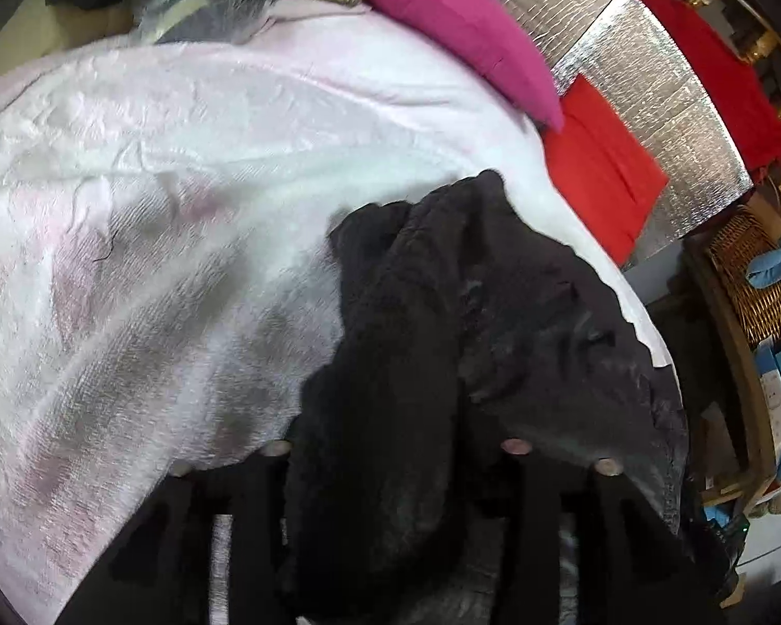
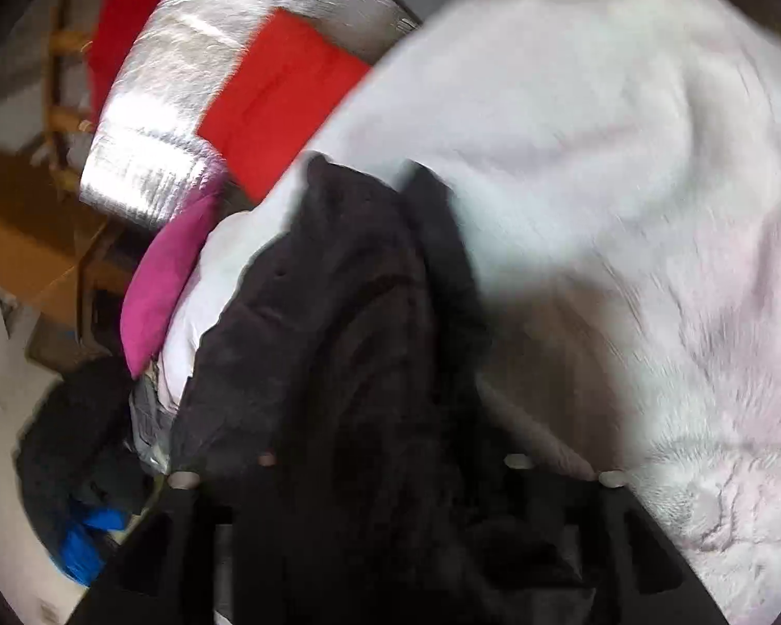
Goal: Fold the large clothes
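Observation:
A black garment (image 1: 442, 312) hangs bunched over a pale pink-white blanket (image 1: 156, 208). My left gripper (image 1: 390, 448) is shut on a fold of the black garment, which drapes between its fingers and hides the tips. In the right wrist view the same black garment (image 2: 349, 338) fills the middle, and my right gripper (image 2: 390, 469) is shut on it too. The blanket (image 2: 625, 182) lies behind and to the right there. The right wrist view is blurred by motion.
A magenta cushion (image 1: 442, 26), a red cloth (image 1: 599, 166) and a silver foil mat (image 1: 651, 78) lie at the far side. A wicker basket (image 1: 755, 286) stands at the right. Dark clothes (image 2: 78, 442) and something blue (image 2: 83, 541) lie at the left of the right wrist view.

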Demonstrator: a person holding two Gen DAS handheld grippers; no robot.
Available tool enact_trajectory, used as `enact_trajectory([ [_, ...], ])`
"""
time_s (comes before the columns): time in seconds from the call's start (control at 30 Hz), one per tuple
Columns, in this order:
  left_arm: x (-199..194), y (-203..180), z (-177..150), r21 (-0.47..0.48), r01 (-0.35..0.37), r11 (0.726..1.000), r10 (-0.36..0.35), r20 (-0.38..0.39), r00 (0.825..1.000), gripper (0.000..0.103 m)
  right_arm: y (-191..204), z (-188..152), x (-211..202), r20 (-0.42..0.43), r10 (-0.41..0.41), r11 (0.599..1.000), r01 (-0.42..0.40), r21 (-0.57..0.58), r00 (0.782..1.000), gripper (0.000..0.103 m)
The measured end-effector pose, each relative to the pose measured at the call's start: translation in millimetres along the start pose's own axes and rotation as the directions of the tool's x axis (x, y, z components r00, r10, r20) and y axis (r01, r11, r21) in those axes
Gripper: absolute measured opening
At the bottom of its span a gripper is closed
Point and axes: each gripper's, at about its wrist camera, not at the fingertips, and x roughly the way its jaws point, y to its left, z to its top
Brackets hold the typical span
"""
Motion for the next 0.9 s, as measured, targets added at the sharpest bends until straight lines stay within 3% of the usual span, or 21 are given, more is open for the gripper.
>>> enact_trajectory([
  [0.07, -7.6, 10.8, 5.2, -0.038, 0.006, 0.999, -0.008, -0.049, 0.999, 0.066, -6.1, 4.7, -10.4, -0.036, 0.020, 0.997, -0.017, 0.073, 0.999, 0.059],
  [0.2, -29.7, 33.7, 17.1, -0.088, 0.080, 0.993, -0.090, -0.116, 0.989, 0.071, -12.3, 13.3, -44.8, -0.060, 0.029, 0.997, -0.024, 0.072, 0.998, 0.061],
  [0.3, -45.7, 47.1, 26.1, -0.108, 0.125, 0.986, -0.136, -0.092, 0.987, 0.072, -28.3, 26.0, -83.5, 0.043, 0.004, 0.998, -0.007, 0.066, 0.999, 0.072],
  [0.37, -52.6, 52.1, 33.8, -0.108, 0.100, 0.989, -0.106, -0.052, 0.993, 0.074, -42.3, 37.7, -98.6, 0.096, -0.004, 0.995, -0.005, 0.095, 0.995, 0.079],
  [0.43, -45.3, 51.1, 44.1, -0.107, 0.098, 0.989, -0.104, -0.052, 0.993, 0.078, -53.1, 51.5, -91.5, 0.071, 0.027, 0.990, -0.036, 0.135, 0.997, 0.079],
  [0.53, -23.4, 38.7, 54.7, -0.111, 0.151, 0.982, -0.163, -0.113, 0.980, 0.078, -50.2, 62.0, -61.1, -0.017, 0.105, 0.983, -0.101, 0.152, 0.994, 0.079],
  [0.67, -0.2, 16.7, 63.5, -0.023, 0.148, 0.989, -0.150, -0.175, 0.973, 0.078, -30.6, 66.0, -22.6, -0.127, 0.118, 0.988, -0.104, 0.112, 0.985, 0.079],
  [0.73, 9.7, 11.3, 65.0, -0.014, 0.172, 0.985, -0.171, -0.212, 0.962, 0.079, -24.3, 66.8, -7.5, -0.176, 0.112, 0.992, -0.098, 0.084, 0.978, 0.079],
  [0.9, 38.8, 2.5, 58.7, -0.031, 0.237, 0.971, -0.234, -0.333, 0.913, 0.079, -13.4, 65.4, 26.4, -0.263, 0.132, 0.991, -0.123, 0.051, 0.956, 0.085],
])
